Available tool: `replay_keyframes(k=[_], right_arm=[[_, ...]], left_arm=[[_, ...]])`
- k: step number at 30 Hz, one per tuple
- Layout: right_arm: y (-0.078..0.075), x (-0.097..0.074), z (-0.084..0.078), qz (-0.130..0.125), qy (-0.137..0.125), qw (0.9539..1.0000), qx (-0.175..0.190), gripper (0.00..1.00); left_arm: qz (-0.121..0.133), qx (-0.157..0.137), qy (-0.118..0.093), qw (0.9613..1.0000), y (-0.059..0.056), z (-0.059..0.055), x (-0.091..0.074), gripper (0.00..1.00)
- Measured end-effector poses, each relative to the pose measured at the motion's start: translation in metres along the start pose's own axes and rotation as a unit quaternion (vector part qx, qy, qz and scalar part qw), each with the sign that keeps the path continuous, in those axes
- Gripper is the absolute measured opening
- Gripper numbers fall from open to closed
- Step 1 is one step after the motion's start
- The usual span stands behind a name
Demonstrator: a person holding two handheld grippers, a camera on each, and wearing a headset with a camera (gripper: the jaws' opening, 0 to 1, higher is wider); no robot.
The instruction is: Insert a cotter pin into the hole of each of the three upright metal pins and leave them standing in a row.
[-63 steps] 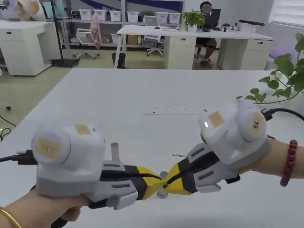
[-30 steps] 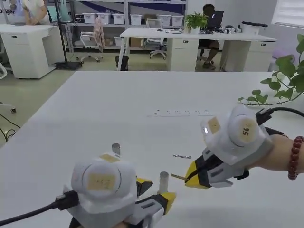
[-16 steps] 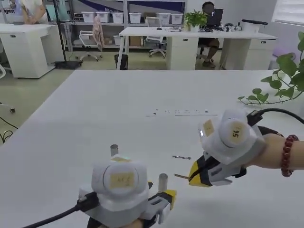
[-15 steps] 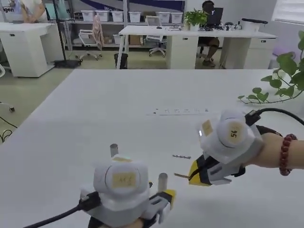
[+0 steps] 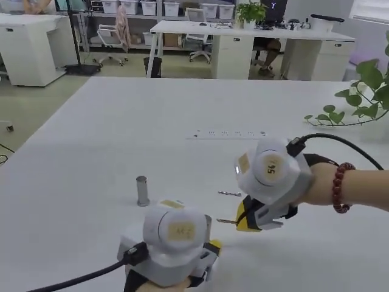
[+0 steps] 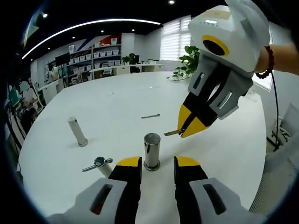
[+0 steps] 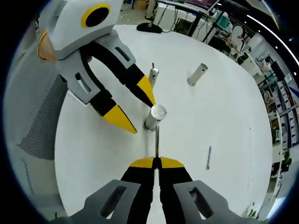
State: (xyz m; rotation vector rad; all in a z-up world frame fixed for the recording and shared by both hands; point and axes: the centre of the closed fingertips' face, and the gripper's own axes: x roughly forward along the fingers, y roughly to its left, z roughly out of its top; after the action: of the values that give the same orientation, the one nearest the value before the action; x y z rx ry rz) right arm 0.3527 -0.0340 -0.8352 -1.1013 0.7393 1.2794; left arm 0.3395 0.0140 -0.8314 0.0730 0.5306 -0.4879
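Observation:
An upright metal pin [image 6: 152, 150] stands between the jaws of my left gripper [image 6: 157, 163], which is open with a gap on each side of it. My right gripper [image 7: 156, 161] is shut on a cotter pin [image 7: 156, 140] whose tip points at the pin's top [image 7: 154, 116], just short of it. In the head view the right gripper [image 5: 243, 222] holds that cotter pin [image 5: 225, 221] level, to the right of the left gripper [image 5: 209, 242]. A second pin [image 6: 100, 164] has a ring-headed cotter pin through it. A third pin [image 5: 142, 190] stands bare at the left.
A loose cotter pin [image 5: 230, 193] lies on the white table [image 5: 121, 134] beyond the right gripper. A power strip [image 5: 228, 134] sits farther back, and plant leaves [image 5: 358, 97] hang over the table's right edge. Desks and a seated person are in the room behind.
The left gripper has drawn back low toward me, its jaws now beside the pin. The right gripper with the cotter pin has shifted left toward that pin. The head camera has tipped down.

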Motion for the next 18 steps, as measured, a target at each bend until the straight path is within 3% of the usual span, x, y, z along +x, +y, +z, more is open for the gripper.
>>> replay_keyframes(k=[7, 18], right_arm=[[0.003, 0.007, 0.0, 0.015, 0.012, 0.9998, -0.007, 0.03], [0.0, 0.007, 0.003, 0.017, 0.013, 0.9997, -0.01, 0.03]], left_arm=[[0.004, -0.01, 0.001, 0.9999, 0.004, -0.004, 0.006, 0.22], [0.015, 0.013, 0.012, 0.9997, 0.006, -0.008, 0.013, 0.19]])
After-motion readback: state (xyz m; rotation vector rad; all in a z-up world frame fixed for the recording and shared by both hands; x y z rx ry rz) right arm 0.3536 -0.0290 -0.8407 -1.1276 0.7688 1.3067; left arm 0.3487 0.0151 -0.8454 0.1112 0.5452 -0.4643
